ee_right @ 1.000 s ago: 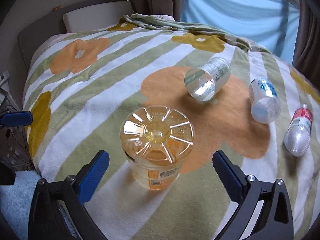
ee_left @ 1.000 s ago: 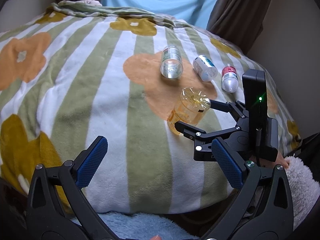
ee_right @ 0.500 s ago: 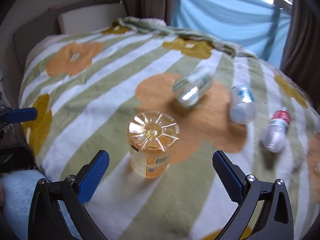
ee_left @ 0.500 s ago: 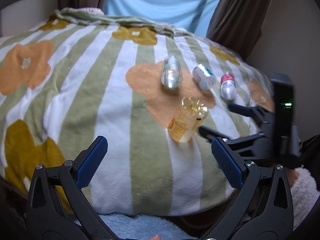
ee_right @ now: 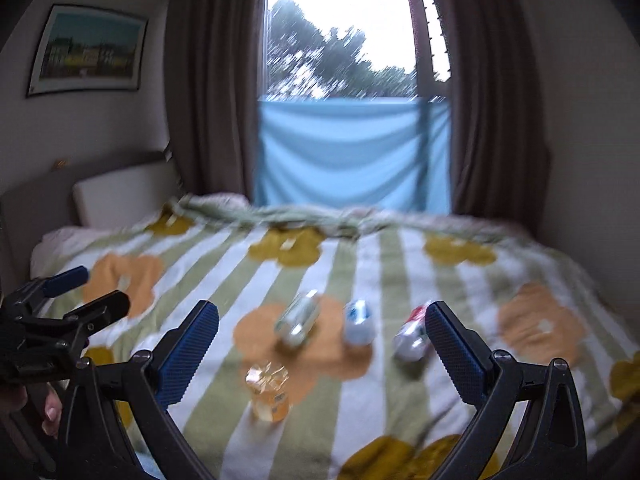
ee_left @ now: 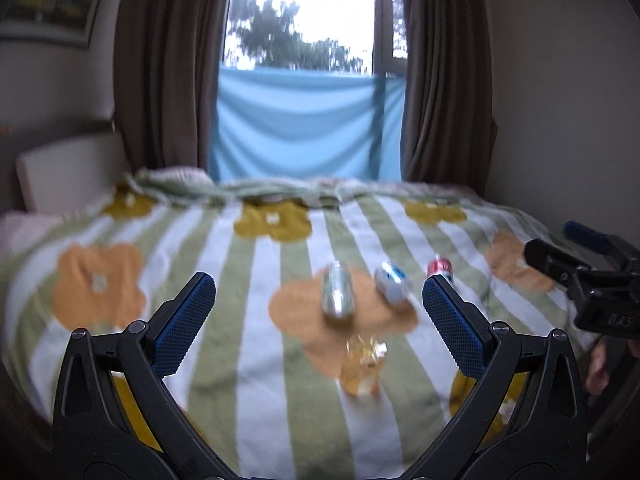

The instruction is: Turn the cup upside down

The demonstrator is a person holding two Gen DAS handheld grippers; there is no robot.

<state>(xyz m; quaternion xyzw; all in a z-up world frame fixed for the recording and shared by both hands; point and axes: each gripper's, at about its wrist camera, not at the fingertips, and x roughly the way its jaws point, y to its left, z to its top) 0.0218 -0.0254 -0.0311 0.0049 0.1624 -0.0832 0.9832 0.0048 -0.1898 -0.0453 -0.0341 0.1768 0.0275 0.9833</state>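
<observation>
Both views are pretty blurry, fwiw. Closest in, the left gripper [ee_left: 316,326] has its blue pads spread wide with nothing between them, and the right gripper [ee_right: 322,342] is just as wide apart and empty. Each one shows up at the edge of the other's camera: the right one at about 3 o'clock in the left view, the left one at about 9 o'clock in the right view.

Next out is the cup [ee_left: 363,368], a clear yellowish plastic one standing on the bed [ee_left: 256,360], on its own and well apart from both grippers. In the right wrist view it sits low at around 7 o'clock from centre [ee_right: 269,392]. It looks like it's mouth-down with the ribbed base on top, but the blur makes that hard to swear to. It sits at the near edge of an orange flower on the green-and-white striped blanket [ee_right: 380,272].

Just beyond it, three bottles lie on their sides in a row: a clear bottle [ee_left: 338,294] at 12 o'clock from the cup, a blue-label bottle [ee_left: 394,282] at 1, and a red-label bottle [ee_right: 412,334] furthest right.

Further back there's a bunched-up fold of blanket, a headboard [ee_right: 120,196] at 10 o'clock, then the brown curtains [ee_left: 168,64], a light blue cloth [ee_right: 352,152] across the lower window, and a framed picture [ee_right: 88,52] on the left wall.
</observation>
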